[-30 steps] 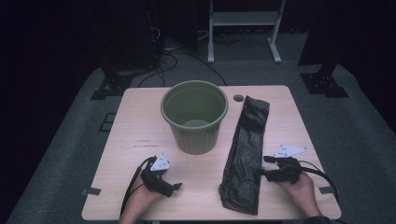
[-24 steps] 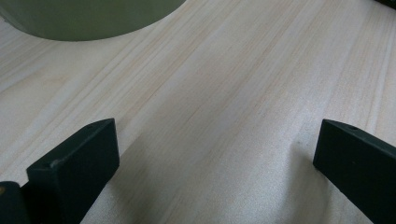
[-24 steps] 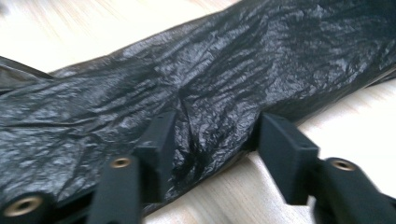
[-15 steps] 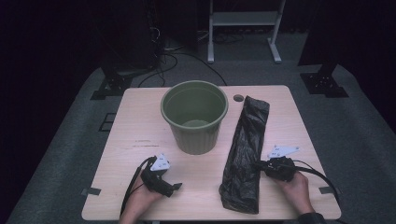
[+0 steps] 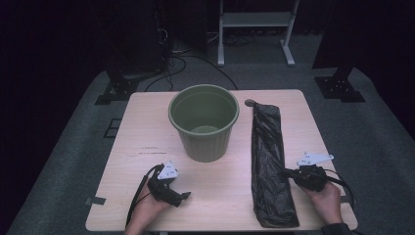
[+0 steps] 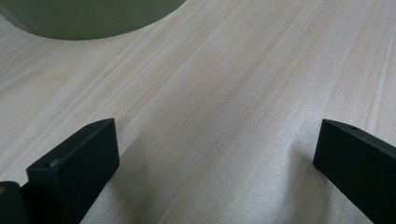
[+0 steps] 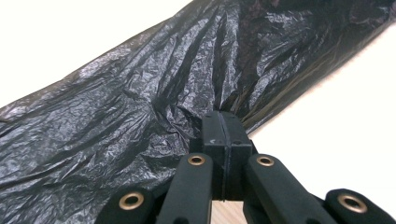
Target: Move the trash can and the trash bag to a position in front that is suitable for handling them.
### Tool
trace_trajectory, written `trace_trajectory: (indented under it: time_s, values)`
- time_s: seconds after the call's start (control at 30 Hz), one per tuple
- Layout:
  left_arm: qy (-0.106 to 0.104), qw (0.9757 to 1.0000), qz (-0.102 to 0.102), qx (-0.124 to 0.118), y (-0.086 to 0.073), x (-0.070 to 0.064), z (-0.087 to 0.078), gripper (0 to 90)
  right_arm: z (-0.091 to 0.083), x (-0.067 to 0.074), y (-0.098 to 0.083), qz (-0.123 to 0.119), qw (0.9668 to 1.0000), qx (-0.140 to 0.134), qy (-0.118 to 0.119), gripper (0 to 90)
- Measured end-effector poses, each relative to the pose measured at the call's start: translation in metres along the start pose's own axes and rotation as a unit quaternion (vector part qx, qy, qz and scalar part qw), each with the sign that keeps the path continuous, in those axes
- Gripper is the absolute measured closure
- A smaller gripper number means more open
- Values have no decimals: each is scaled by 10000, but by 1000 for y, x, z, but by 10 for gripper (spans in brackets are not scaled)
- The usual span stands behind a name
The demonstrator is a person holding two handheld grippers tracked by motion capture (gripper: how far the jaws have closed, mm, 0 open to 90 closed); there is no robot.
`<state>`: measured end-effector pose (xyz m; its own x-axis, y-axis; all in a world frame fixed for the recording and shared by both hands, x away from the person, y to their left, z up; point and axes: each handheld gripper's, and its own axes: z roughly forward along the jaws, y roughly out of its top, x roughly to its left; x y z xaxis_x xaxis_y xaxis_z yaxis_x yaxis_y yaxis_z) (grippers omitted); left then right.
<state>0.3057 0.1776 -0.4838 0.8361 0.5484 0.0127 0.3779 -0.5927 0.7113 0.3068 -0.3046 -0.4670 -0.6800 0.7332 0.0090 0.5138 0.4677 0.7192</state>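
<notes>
A long black plastic bag (image 5: 268,161) lies flat on the wooden table (image 5: 147,122), to the right of a green ribbed bin (image 5: 204,122). My right gripper (image 5: 285,172) is at the bag's right edge. In the right gripper view its jaws (image 7: 222,126) are pressed together on a pinch of the black bag (image 7: 140,107), with creases fanning out from the grip. My left gripper (image 5: 183,196) rests near the table's front edge, in front of the bin. It is open, and bare wood shows between its jaws (image 6: 217,135); the bin's base (image 6: 84,18) is just ahead.
A small dark round object (image 5: 250,103) lies on the table just behind the bag's far end. Beyond the table stand a white frame (image 5: 254,29), dark stands and cables on grey carpet.
My right gripper moved left to the bag's right edge and its jaws closed on the plastic. The left gripper stayed where it was.
</notes>
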Motion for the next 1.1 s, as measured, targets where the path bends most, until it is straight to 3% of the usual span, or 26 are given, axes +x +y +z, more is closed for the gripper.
trace_trajectory:
  time_s: [0.07, 0.2, 0.5, 0.77, 0.87, 0.9, 0.93, 0.97, 1.0, 1.1]
  values:
    - [25, 10000, -17, 4, -1, 0, -1, 0, -2, -1, -2, -57, 10000, 37, -67, 900]
    - [52, 10000, -45, 2, -3, -1, -3, 0, -9, -12, -14, 131, 9999, -5, 18, 900]
    - [33, 10000, -20, 16, -6, 4, -6, 0, -30, -12, -28, 56, 9999, 31, -157, 900]
    - [40, 10000, -27, 0, -8, 4, -8, 0, -41, -22, -49, 359, 9987, 21, -370, 898]
    - [46, 10000, -24, 10, -9, 3, -9, 0, -45, -22, -52, 442, 9980, -43, -454, 846]
    - [50, 10000, -32, 7, -9, 3, -9, 0, -48, -23, -54, 498, 9974, -93, -511, 779]
    - [47, 10000, -36, -2, -9, 3, -9, 0, -55, -23, -54, 603, 9960, -253, -603, 657]
    - [43, 10000, -34, -4, -9, 3, -9, 0, -55, -23, -54, 603, 9960, -253, -603, 657]
    - [46, 10000, -32, -6, -9, 3, -9, 0, -61, -20, -49, 608, 9954, -470, -578, 547]
    - [45, 10000, -33, -7, -9, 3, -9, 0, -61, -17, -40, 623, 9954, -543, -490, 474]
